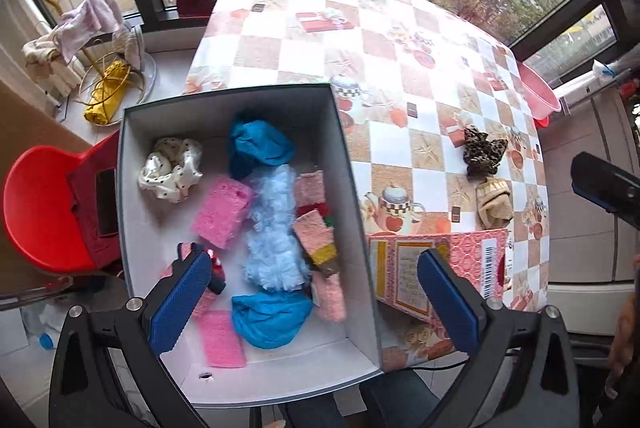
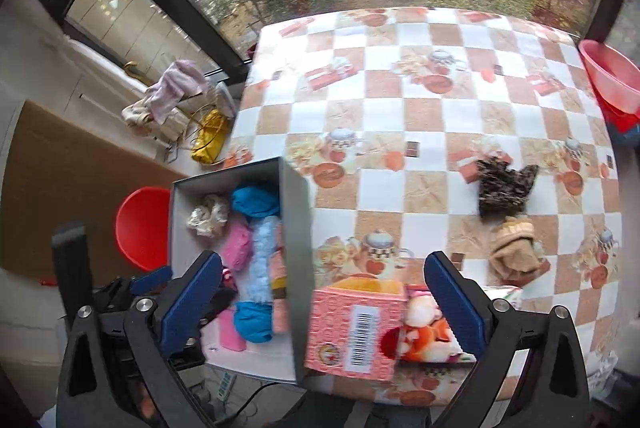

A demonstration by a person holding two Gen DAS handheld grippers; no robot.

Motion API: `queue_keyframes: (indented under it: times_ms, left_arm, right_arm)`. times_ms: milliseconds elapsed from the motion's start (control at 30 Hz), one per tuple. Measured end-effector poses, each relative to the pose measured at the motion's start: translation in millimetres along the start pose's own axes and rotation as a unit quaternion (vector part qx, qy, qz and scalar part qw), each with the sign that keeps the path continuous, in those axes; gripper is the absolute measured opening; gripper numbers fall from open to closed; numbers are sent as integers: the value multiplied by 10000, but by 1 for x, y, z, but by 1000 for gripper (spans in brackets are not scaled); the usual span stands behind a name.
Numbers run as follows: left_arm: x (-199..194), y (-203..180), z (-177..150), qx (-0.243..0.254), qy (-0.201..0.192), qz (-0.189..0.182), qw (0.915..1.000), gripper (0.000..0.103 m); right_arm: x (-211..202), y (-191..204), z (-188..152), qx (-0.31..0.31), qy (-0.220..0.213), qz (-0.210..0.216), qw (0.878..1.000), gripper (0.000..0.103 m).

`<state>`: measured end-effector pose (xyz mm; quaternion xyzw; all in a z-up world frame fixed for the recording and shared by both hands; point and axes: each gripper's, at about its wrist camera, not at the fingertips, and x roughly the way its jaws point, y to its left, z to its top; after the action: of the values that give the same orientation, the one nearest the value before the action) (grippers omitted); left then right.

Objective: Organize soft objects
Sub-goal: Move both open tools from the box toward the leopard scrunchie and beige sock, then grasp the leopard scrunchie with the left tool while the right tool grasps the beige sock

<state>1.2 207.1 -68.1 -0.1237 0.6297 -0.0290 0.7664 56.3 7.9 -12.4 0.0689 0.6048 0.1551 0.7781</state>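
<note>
Left gripper: spread, empty, above grey box of packed soft items. Right gripper: spread, empty, over pink carton. Leopard-print cloth and tan knit piece: loose on checked tablecloth, ahead-right, nearer the right gripper. Red chair, window beyond.

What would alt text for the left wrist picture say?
An open gripper hovers over a box of soft items on a checkered table. A leopard scrunchie and a tan cloth lie outside it.
</note>
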Motion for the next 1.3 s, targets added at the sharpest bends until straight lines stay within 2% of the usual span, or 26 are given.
queue_keyframes:
  times_ms: [200,367,467,600,867,900,933,967,1000,1033,1100,1300]
  left_arm:
    - [16,-56,16,477,252,14,9985,103]
    - [36,-100,25,667,550,-39,9962,103]
    - [47,-125,32,735,682,-16,9950,103]
    - [62,-152,47,690,817,51,9942,103]
    - [97,-193,81,517,932,258,9940,103]
    - [102,-198,85,503,949,279,9938,103]
    - [108,-204,89,493,976,295,9936,103]
    - [115,-209,92,481,1008,306,9933,103]
    - [120,-214,94,474,1034,314,9930,103]
    - [126,-220,97,474,1058,329,9927,103]
    - [138,-232,100,499,1073,364,9923,103]
    - [186,-274,110,684,1007,529,9912,103]
  right_arm:
    - [11,-117,-23,1226,322,-635,9899,102]
    - [39,-182,-45,1725,785,-873,9780,102]
    - [61,-200,-47,1706,1016,-912,9758,102]
    - [92,-214,-33,1591,1247,-838,9758,102]
    - [154,-219,-5,1060,1739,-594,9772,102]
    - [159,-219,-5,965,1790,-606,9772,98]
    - [161,-219,-6,879,1818,-629,9774,78]
    - [162,-219,-7,799,1838,-635,9777,67]
    - [163,-220,-9,744,1890,-641,9770,48]
    - [164,-223,-12,722,1947,-629,9762,41]
    - [161,-231,-17,752,1952,-501,9766,32]
    - [130,-282,-31,1286,1797,-323,9747,32]
